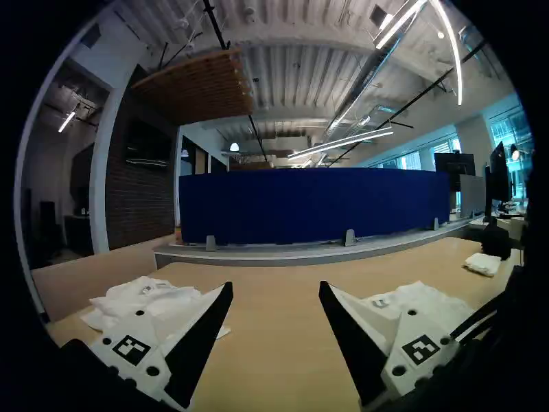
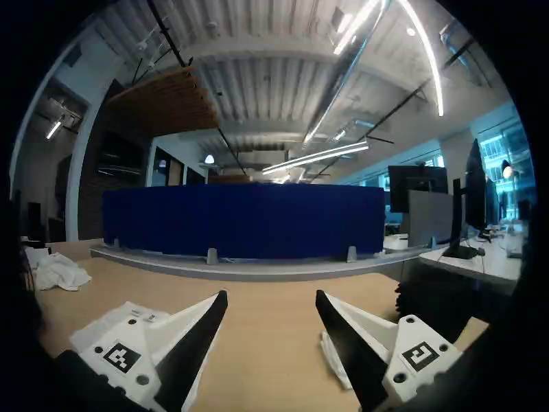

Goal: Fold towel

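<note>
**Left hand-held gripper** (image 1: pixel 274 285): two white fingers with black inner faces and square black-and-white markers. Spread wide, nothing between them, held above the light wooden tabletop (image 1: pixel 274 336).

**Right hand-held gripper** (image 2: pixel 270 294): same build. Fingers apart, gripping nothing, over the same pale wood surface.

**Towels, left gripper view**
- Crumpled white cloth towel (image 1: pixel 147 296): on the tabletop just behind the left finger. Loosely heaped with soft folds, a small tag on top, and partly hidden by the finger.
- Second white cloth towel (image 1: pixel 422 296): behind the right finger, rumpled, with a small tag near its front edge.
- Small folded white towel (image 1: pixel 482 264): farther ahead and to the right, a compact bundle near the tabletop's far edge.

**Towels, right gripper view**
- Flat white towel with tags (image 2: pixel 145 314): just behind the left finger and lying low.
- White towel edge (image 2: pixel 331 357): on the inner side of the right finger and mostly covered by it.
- Rumpled white towel heap (image 2: pixel 60 271): far off to the left, well apart from the fingers.

**Surroundings**
- Dark blue fabric partition (image 1: pixel 309 206): upright across the far side of the tabletop.
- Black monitors (image 2: pixel 473 185): ahead and to the right.
</note>
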